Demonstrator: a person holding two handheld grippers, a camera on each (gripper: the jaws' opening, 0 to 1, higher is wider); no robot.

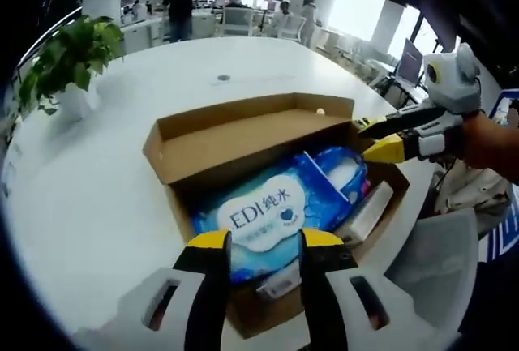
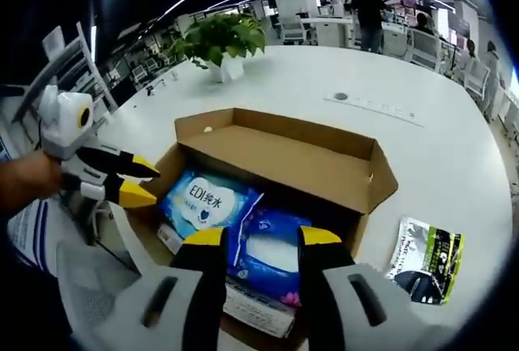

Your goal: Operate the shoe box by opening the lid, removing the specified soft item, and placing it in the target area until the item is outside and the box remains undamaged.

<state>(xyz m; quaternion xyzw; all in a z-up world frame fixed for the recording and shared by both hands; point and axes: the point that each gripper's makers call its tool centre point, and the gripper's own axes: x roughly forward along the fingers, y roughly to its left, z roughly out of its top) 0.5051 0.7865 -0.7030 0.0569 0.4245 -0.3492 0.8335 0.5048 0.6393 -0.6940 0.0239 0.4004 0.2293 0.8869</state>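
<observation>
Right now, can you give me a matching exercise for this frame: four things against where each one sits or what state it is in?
Things:
1. wipes pack
2. potted plant
3. black-and-green pouch
4. box lid

Places or states:
A. on the table outside the box
B. folded open
C. inside the shoe box
D. on the table beyond the box

Pairs: 1-C, 2-D, 3-A, 4-B

Brown cardboard shoe box [image 1: 243,136] sitting on white tabletop [image 1: 97,197]. Blue wipes pack [image 1: 272,209] showing white label with blue lettering. Fingers [image 1: 208,239] showing black with yellow tips. Green plant [image 2: 217,36] standing in white pot. Black-green-white pouch [image 2: 423,258] lying on tabletop.
</observation>
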